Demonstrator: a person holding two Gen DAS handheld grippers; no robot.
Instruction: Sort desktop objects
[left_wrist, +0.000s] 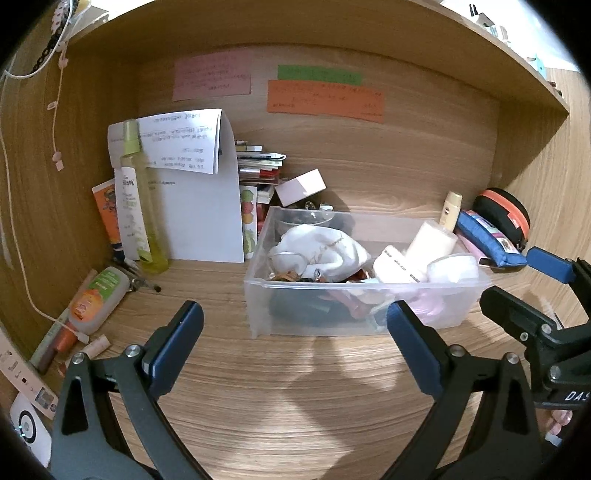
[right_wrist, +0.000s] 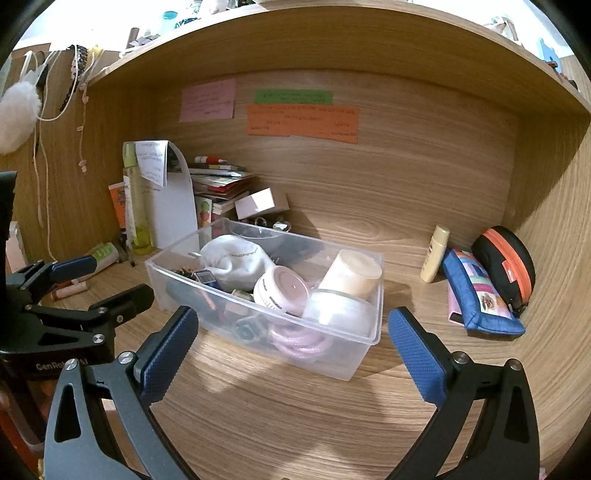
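We held the left gripper (left_wrist: 295, 325) and right gripper (right_wrist: 293, 332) spread wide, gripping nothing, both short of the clear bin (right_wrist: 354, 354) standing on the wooden desk (right_wrist: 295, 406).

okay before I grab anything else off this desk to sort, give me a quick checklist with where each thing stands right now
1. Left gripper open and empty: ok.
2. Right gripper open and empty: ok.
3. Clear bin upright on the desk, top open: ok.
4. Room in the bin: not ok, already crowded; white cloth and jars fill most of it.
5. Loose items within view: ok; cream tube and blue pouch stand unblocked at right.
6. Grippers apart from each other: ok.
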